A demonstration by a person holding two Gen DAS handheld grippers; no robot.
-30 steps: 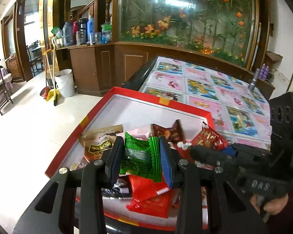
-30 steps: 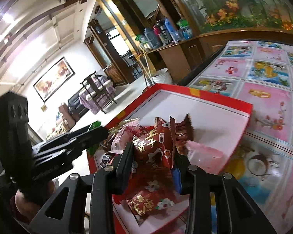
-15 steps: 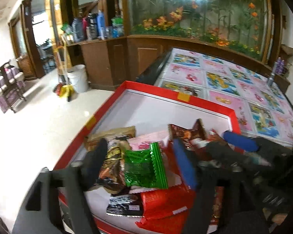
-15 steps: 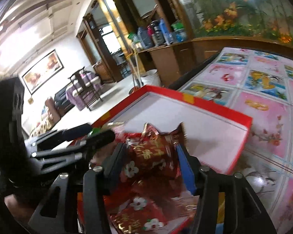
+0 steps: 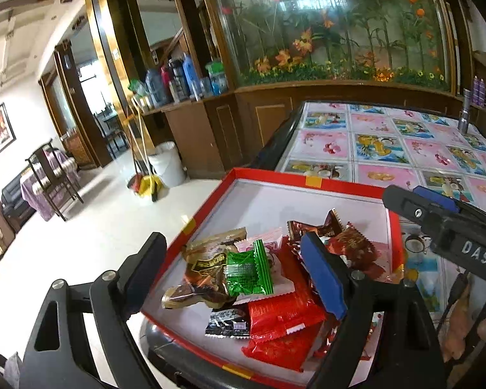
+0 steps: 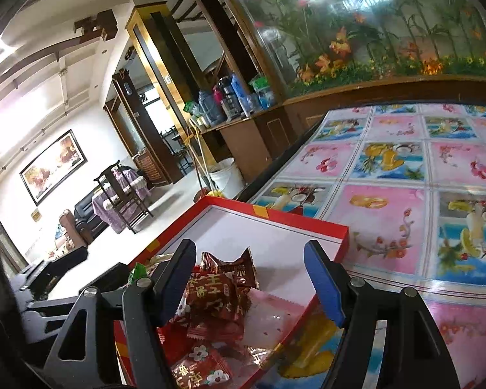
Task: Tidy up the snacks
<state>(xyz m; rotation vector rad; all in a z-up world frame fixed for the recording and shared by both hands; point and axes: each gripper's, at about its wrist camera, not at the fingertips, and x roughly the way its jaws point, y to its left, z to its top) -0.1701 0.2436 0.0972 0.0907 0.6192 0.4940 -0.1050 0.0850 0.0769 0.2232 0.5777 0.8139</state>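
I am in a large room with a planted glass tank (image 5: pixel 333 26) along the far wall at twelve o'clock, a wooden counter crowded with bottles (image 5: pixel 181 77) at eleven, and pale floor tiles running off towards nine. Under me is a table (image 6: pixel 405 168) covered in a cloth of pink and blue fruit squares, and at its near corner sits a shallow red tray (image 5: pixel 311 183) with a white floor, its far half bare. The snacks are heaped at the near end of that tray, at about six o'clock, which I judge is where they are being gathered so the loose packets end up in one place. My left gripper (image 5: pixel 236 277) has its jaws opening, wide apart, with a green packet (image 5: pixel 249 270) lying between them on top of the heap; neither pad presses on it, so it rests on the pile on its own. Beside it at nine lies a brown-and-gold packet (image 5: pixel 207 265), and below it at six a red packet (image 5: pixel 282 316) with a small black one (image 5: pixel 228 322) at its left edge. My right gripper (image 6: pixel 249 283) is likewise opening, empty of any grip, with a dark red packet (image 6: pixel 215 295) between the jaws lying free among its fellows, touching neither pad as far as I can see.
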